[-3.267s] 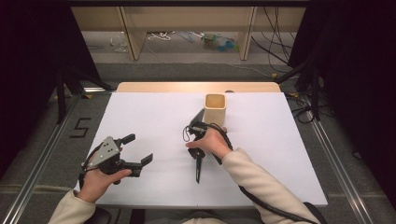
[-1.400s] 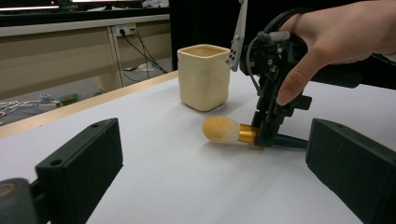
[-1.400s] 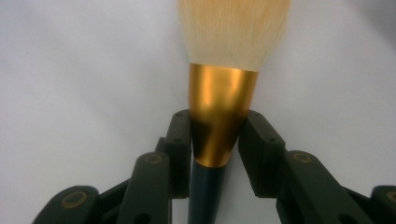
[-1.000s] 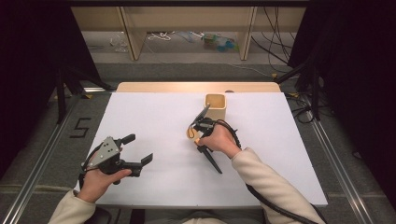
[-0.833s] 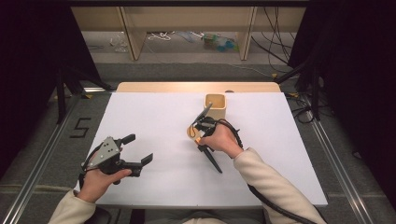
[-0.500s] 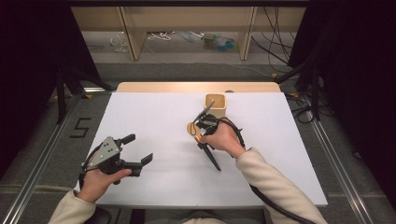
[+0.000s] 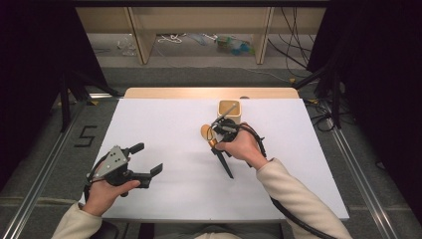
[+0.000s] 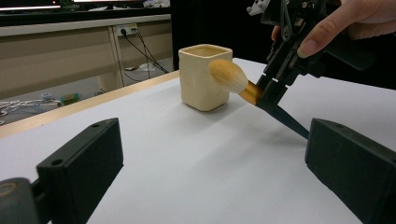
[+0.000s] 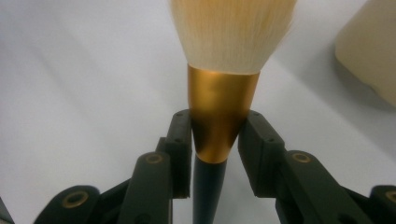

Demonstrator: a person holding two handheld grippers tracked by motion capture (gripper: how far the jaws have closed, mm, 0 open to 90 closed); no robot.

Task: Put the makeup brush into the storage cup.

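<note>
Beside the cup (image 7: 229,111), the right gripper (image 7: 215,139), clamping the brush (image 7: 207,132), has lifted it higher

White worktop (image 7: 164,124) w/ pale wood edge is flanked by black curtains (image 7: 35,64) l & r. Grey floor (image 7: 199,74) is seen beyond, w/ wooden shelf legs (image 7: 141,35), loose cables (image 7: 298,30), a "5" mark (image 7: 85,135).

High view: overhead, facing fwd/down. Tool cams low, close; all share cup (image 7: 229,111) area.
</note>
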